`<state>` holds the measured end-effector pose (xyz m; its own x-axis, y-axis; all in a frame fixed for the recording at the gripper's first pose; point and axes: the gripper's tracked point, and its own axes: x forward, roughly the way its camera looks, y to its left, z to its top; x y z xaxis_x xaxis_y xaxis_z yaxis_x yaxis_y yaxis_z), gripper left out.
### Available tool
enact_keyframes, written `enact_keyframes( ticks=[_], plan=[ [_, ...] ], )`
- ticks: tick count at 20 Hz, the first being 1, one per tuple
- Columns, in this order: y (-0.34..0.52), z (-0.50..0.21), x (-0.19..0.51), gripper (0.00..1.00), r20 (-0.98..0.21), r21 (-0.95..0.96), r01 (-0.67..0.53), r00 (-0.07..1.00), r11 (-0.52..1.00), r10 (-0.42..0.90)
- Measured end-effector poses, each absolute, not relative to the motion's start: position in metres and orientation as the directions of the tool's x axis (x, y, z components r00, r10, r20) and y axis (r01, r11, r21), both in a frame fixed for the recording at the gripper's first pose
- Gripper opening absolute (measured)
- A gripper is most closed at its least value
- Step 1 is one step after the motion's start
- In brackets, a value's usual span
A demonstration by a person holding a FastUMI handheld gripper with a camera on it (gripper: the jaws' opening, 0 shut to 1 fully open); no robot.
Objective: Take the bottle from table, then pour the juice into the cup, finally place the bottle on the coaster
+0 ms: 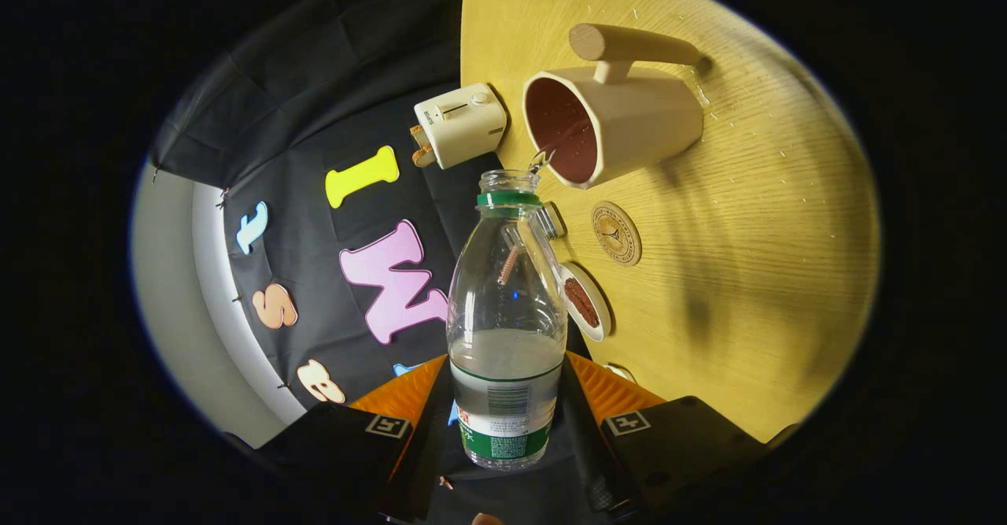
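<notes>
My gripper (507, 423) is shut on a clear plastic bottle (507, 305) with a green neck ring and a label near its base. The view is rolled sideways, so the bottle is tipped with its open mouth toward the cream cup (621, 120). A thin stream of liquid leaves the mouth and runs to the cup's rim. Liquid still fills the bottle's lower part between the fingers. The cup has a dark red inside and a long rounded handle. A round wooden coaster (616, 232) lies on the table just beside the bottle's neck, short of the cup.
The light wooden table (747, 257) carries a small white toaster (462, 125) at its edge near the cup. A small white dish (586, 302) with a brown piece in it lies beside the bottle's body. A black cloth wall hangs beyond the table's edge.
</notes>
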<state>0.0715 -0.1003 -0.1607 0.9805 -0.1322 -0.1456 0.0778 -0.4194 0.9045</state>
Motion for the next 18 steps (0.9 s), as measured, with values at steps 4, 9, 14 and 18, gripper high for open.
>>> enact_keyframes(
  ticks=[4,9,14,18],
  plan=[
    [-0.105,-0.158,0.07,0.75,-0.147,0.881,0.062,0.978,-0.469,-0.146],
    [-0.11,-0.153,0.069,0.75,-0.136,0.858,0.043,0.98,-0.511,-0.145],
    [-0.125,-0.14,0.07,0.74,-0.116,0.824,-0.006,0.977,-0.567,-0.18],
    [-0.13,-0.13,0.073,0.74,-0.093,0.799,-0.046,0.975,-0.599,-0.2]
  ],
)
